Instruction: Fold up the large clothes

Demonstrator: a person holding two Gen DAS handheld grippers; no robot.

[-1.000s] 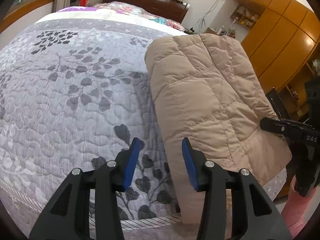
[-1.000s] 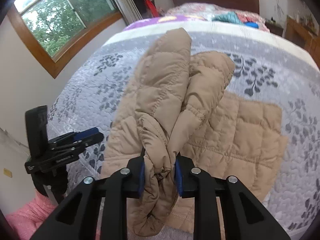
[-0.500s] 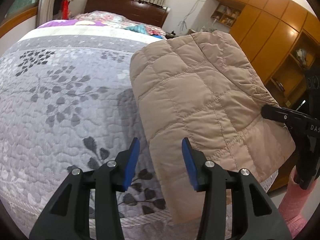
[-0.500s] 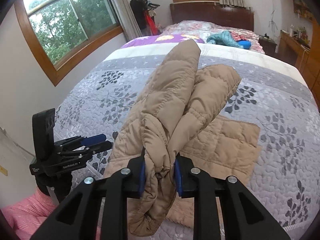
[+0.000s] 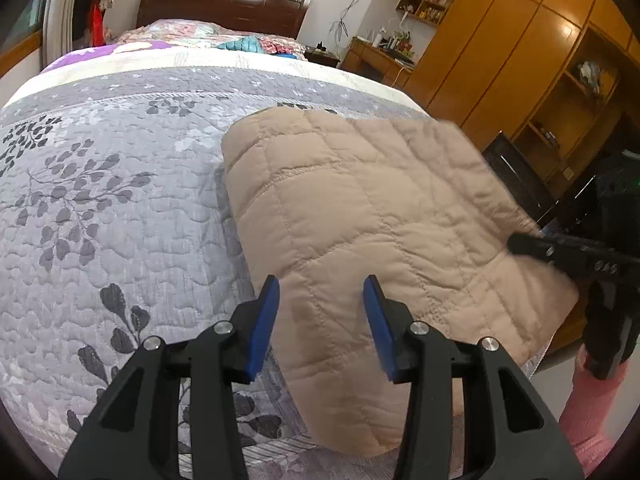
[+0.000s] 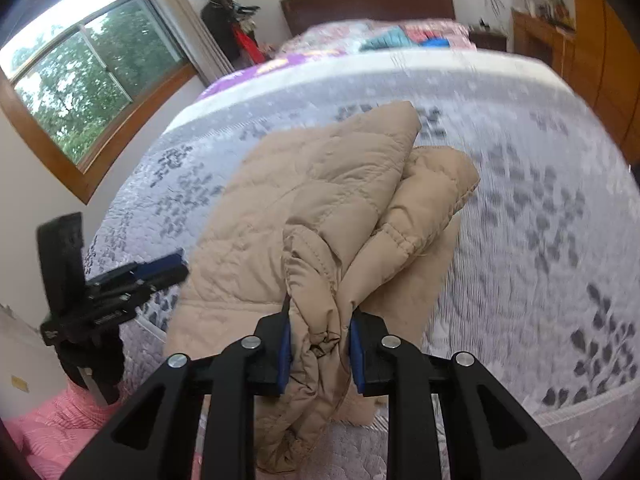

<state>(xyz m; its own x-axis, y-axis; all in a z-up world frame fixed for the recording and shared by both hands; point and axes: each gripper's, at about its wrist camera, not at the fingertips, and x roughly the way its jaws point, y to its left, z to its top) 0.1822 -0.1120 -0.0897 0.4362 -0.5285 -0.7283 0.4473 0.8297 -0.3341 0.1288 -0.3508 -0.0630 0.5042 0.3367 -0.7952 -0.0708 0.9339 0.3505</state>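
A tan quilted jacket lies on the grey leaf-patterned bedspread near the foot of the bed. My left gripper is open and empty, just above the jacket's near left edge. My right gripper is shut on the bunched sleeve cuffs of the jacket and holds them raised over the folded body. The right gripper also shows at the right in the left wrist view. The left gripper shows at the left in the right wrist view.
A dark wooden headboard and pillows stand at the far end. Orange wooden wardrobes line the right side. A window is on the left wall. The bed's foot edge is close below the grippers.
The right gripper has carried the sleeves down and forward over the jacket's body. The left gripper has shifted right, so its fingers now sit over the jacket's edge.
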